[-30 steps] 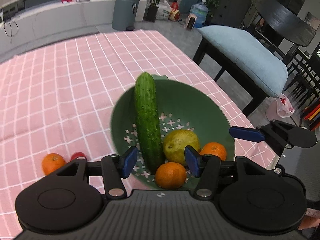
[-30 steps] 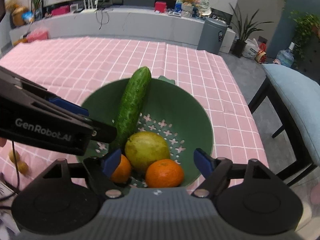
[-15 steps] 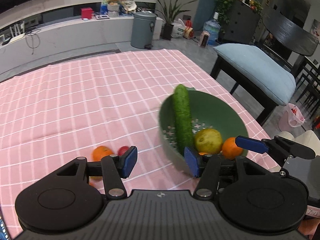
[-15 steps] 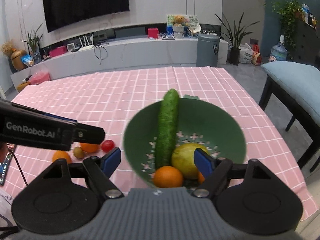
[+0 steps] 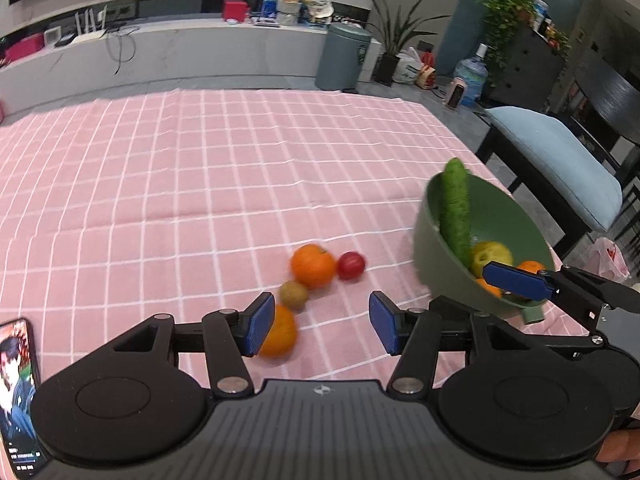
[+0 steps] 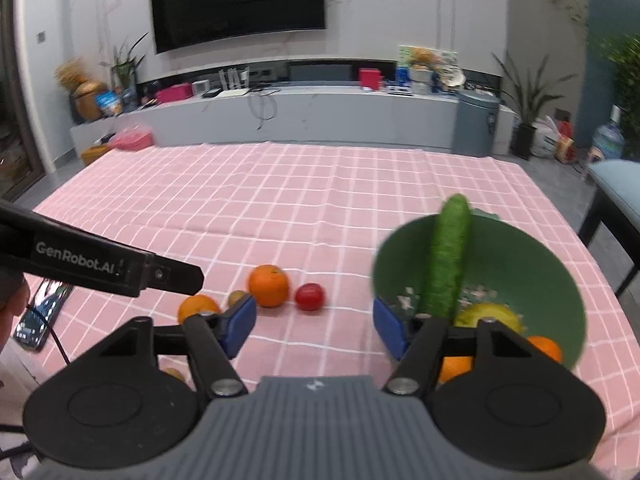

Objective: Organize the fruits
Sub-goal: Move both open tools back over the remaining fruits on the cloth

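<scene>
A green colander bowl (image 5: 516,224) (image 6: 532,264) stands at the table's right, holding a cucumber (image 5: 455,212) (image 6: 447,264), a yellow-green pear (image 5: 490,255) (image 6: 490,316) and oranges (image 5: 530,267) (image 6: 544,347). On the pink cloth lie an orange (image 5: 313,266) (image 6: 268,285), a red tomato (image 5: 351,265) (image 6: 309,297), a kiwi (image 5: 293,295) (image 6: 236,297) and a second orange (image 5: 280,336) (image 6: 198,307). My left gripper (image 5: 322,328) is open and empty just in front of these loose fruits. My right gripper (image 6: 314,326) is open and empty, left of the bowl.
A phone (image 5: 18,392) (image 6: 40,316) lies at the table's near left edge. A cushioned bench (image 5: 556,160) stands off the table's right side. The pink checked cloth (image 5: 200,168) stretches far behind the fruits.
Both grippers pulled back and swung left, away from the bowl. The loose fruits now lie ahead of the left gripper, and the bowl sits to the right in both views.
</scene>
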The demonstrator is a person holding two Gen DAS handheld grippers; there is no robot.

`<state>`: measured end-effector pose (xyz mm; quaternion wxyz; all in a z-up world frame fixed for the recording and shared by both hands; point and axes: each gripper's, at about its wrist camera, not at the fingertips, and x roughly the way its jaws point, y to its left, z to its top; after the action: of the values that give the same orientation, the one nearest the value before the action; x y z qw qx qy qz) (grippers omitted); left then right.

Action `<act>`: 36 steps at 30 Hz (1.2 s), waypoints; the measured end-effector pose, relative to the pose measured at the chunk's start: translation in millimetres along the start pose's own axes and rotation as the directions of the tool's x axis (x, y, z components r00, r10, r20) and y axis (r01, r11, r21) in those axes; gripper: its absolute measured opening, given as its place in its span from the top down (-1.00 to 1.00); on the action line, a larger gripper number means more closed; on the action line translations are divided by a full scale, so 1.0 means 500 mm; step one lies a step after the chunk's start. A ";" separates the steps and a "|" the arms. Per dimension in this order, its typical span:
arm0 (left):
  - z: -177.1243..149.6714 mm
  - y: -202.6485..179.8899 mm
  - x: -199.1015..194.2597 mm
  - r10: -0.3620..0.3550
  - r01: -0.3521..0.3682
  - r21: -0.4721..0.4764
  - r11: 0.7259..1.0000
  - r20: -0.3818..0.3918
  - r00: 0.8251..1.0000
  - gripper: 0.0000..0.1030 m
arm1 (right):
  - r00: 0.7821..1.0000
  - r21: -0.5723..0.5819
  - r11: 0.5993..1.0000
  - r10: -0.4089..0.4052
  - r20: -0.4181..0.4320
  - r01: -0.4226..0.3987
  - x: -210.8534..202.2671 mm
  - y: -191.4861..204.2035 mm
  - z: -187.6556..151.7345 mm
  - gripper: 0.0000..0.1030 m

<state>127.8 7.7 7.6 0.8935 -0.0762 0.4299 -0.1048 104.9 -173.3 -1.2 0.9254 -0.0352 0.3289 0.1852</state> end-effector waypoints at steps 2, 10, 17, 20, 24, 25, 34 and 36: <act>-0.010 0.020 0.004 0.005 -0.005 -0.019 1.000 0.002 1.000 -0.24 | 1.000 -0.032 0.999 0.008 -0.007 -0.008 0.012 0.013 0.000 -0.11; -0.037 0.069 0.051 -0.008 0.003 -0.089 0.996 -0.055 0.998 -0.24 | 0.998 -0.156 0.987 0.025 -0.058 -0.034 0.064 0.055 -0.008 0.06; -0.035 0.091 0.091 -0.013 0.000 -0.117 0.993 -0.106 0.994 -0.24 | 0.996 -0.174 0.983 0.049 -0.080 -0.062 0.104 0.065 -0.010 0.07; -0.033 0.089 0.107 -0.010 -0.004 -0.110 0.994 -0.126 0.992 -0.24 | 0.994 -0.166 0.984 0.051 -0.093 -0.066 0.123 0.064 -0.008 0.07; -0.032 0.090 0.123 -0.007 -0.009 -0.110 0.994 -0.148 0.989 -0.17 | 0.992 -0.162 0.984 0.053 -0.115 -0.071 0.141 0.062 -0.016 0.07; -0.032 0.089 0.127 -0.007 -0.011 -0.108 0.994 -0.156 0.988 -0.12 | 0.992 -0.161 0.984 0.053 -0.118 -0.072 0.144 0.062 -0.017 0.08; -0.033 0.096 0.134 -0.020 0.000 -0.125 0.992 -0.159 0.987 0.11 | 0.991 -0.164 0.983 0.062 -0.117 -0.080 0.158 0.061 -0.015 0.08; -0.033 0.100 0.130 -0.015 -0.005 -0.138 0.990 -0.150 0.989 0.11 | 0.992 -0.163 0.983 0.062 -0.113 -0.080 0.157 0.061 -0.014 0.08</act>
<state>160.8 38.7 -62.9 0.8509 -0.1309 0.5020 -0.0825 145.6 -121.2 -53.4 0.8930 -0.1107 0.3624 0.2429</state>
